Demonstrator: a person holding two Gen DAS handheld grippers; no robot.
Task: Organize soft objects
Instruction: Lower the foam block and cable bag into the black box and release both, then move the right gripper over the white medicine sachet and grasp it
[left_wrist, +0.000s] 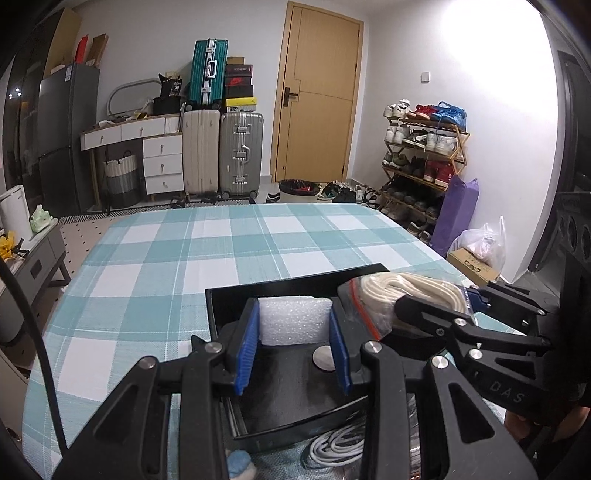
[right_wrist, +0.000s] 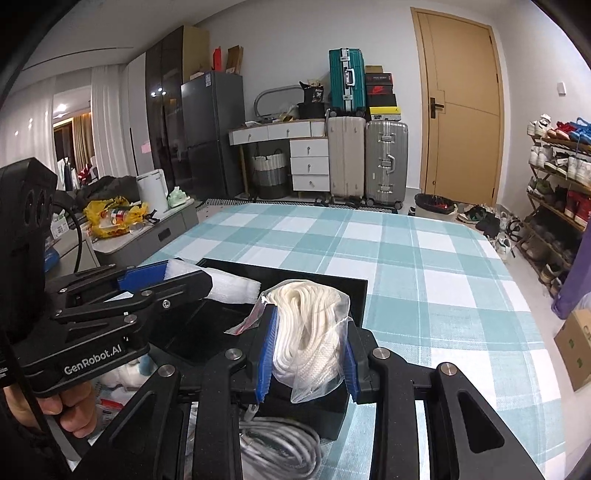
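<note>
A white foam block is clamped between the blue pads of my left gripper, held above a black tray on the checked tablecloth. My right gripper is shut on a clear zip bag of coiled white rope, also over the black tray. From the left wrist view the bag of rope shows to the right, with the right gripper around it. The right wrist view shows the left gripper and the foam block at left. A round grey disc lies in the tray.
A coil of grey cable lies on the table near the tray's front edge, with a blue-and-white soft item beside it. The teal checked tablecloth stretches away behind the tray. Suitcases, drawers and a shoe rack stand along the far wall.
</note>
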